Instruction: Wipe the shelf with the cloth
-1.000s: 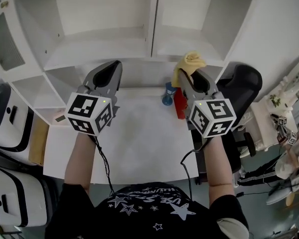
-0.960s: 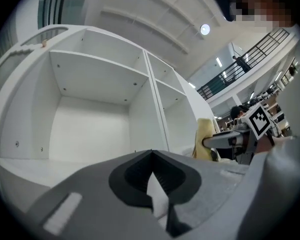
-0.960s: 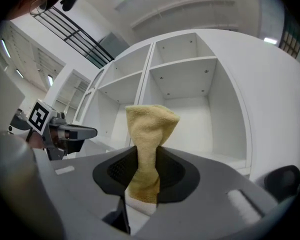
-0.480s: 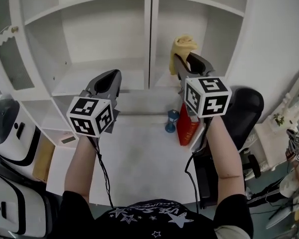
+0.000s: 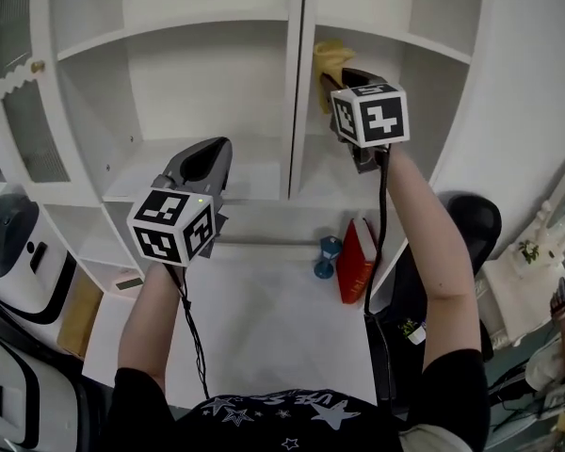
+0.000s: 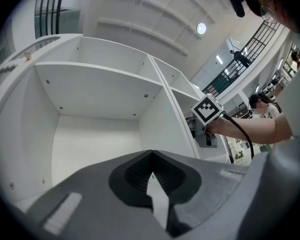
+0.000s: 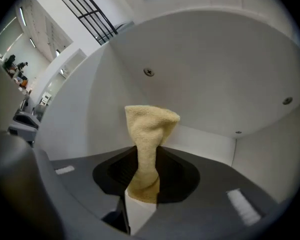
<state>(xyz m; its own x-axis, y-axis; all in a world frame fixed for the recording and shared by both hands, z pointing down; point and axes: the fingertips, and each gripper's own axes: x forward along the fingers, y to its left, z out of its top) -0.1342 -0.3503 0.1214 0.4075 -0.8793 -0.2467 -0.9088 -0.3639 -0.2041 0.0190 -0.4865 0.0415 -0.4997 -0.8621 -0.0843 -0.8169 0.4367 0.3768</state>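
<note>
Cloth: a yellow terry cloth [image 7: 149, 139], bunched into a narrow twist. It is held high in the compartment just right of the centre divider [image 5: 297, 92] and appears clear of every board.
Cloth direction: its long axis follows the line of the tongs. The free end points up and away, toward the back panel right of the divider.
Right tongs [image 5: 345, 73]: pinching the cloth's lower end.
Left tongs [image 5: 207, 158]: pressed together on nothing, held low in front of the compartment left of the divider.
Shelf [image 5: 410, 38]: white and bare on both sides of the divider.
Table [image 5: 264, 328]: white, below the divider. A red book [image 5: 356, 260] and a small blue object [image 5: 327, 257] stand near the divider's foot.
Risk: only a thin twist of cloth sticks out, so hard plastic could scrape the board. A dragged stroke might also tug the cloth free, because the pinch is narrow.
</note>
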